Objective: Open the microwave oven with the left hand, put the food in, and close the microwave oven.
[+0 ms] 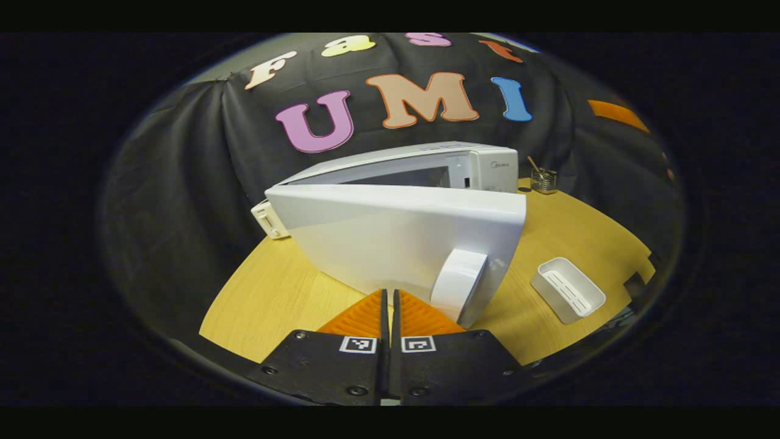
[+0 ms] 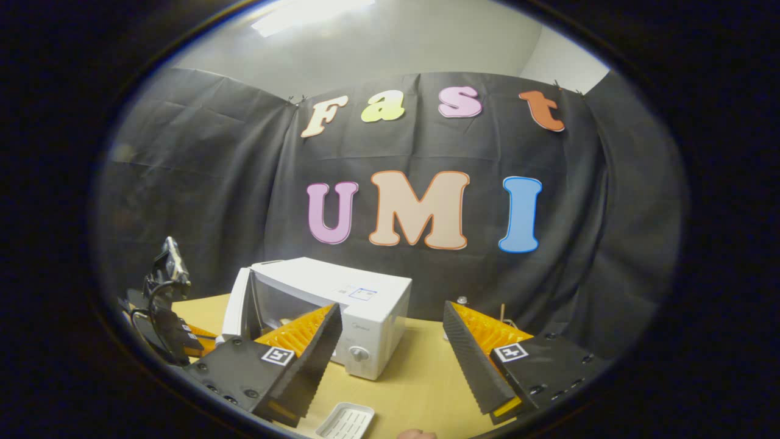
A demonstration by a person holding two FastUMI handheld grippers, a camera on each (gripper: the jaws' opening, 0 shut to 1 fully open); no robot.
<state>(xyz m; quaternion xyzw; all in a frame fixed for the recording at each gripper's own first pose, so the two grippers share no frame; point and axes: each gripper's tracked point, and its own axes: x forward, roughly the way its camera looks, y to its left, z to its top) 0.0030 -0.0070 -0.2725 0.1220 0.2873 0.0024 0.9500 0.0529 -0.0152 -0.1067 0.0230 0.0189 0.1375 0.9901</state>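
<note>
The white microwave [image 1: 487,167] stands on the wooden table with its door [image 1: 390,238] swung partly open, the outer face toward me. Its white handle [image 1: 460,283] is just right of my left gripper [image 1: 390,297], which is shut with nothing between its fingers, tips at or close to the door's lower face. In the right gripper view the microwave [image 2: 365,299] sits ahead with the door [image 2: 237,311] ajar at its left. My right gripper [image 2: 391,308] hangs open and empty in front of it. The left gripper [image 2: 164,317] shows at the far left, by the door.
A white slotted tray [image 1: 568,289] lies on the table [image 1: 286,292] right of the door; the same tray [image 2: 347,421] is below my right gripper. A small metal holder [image 1: 543,181] stands behind the microwave. A fingertip [image 2: 417,434] shows at the bottom edge.
</note>
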